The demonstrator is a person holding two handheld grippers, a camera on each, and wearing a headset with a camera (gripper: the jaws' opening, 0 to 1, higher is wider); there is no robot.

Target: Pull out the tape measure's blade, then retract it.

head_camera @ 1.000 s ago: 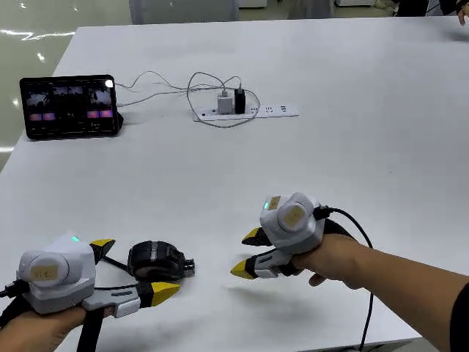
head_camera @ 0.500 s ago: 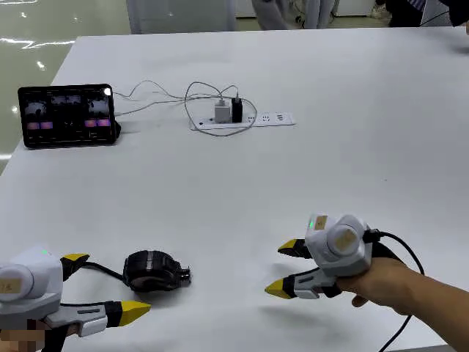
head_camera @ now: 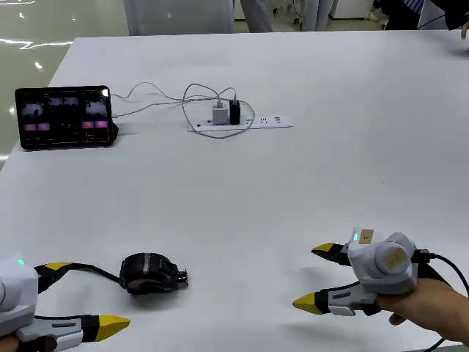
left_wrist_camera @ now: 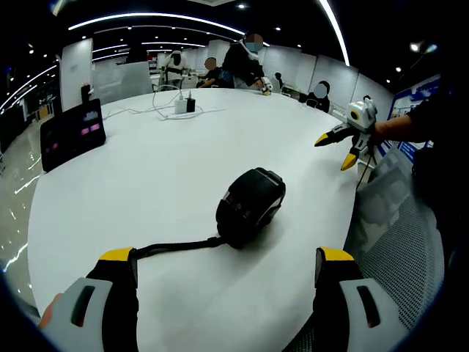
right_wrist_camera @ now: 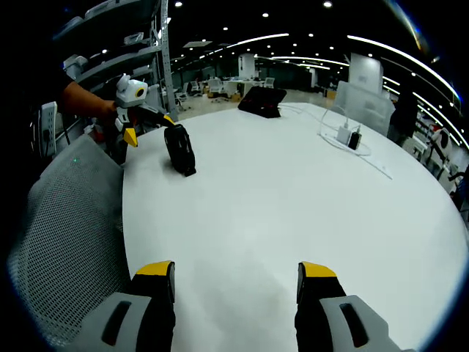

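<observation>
Tape measure (head_camera: 150, 273) lies just ahead of the wide-open, empty left gripper (head_camera: 84, 293); the right gripper (head_camera: 313, 276) gapes empty, well apart.

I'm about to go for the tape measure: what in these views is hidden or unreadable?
- Tape measure blade hook: too small in the head view; hidden behind the case in the left gripper view.
- Left gripper: body cut off by the head view's bottom-left corner.
- Tablet screen: too small to read in the head view.
</observation>
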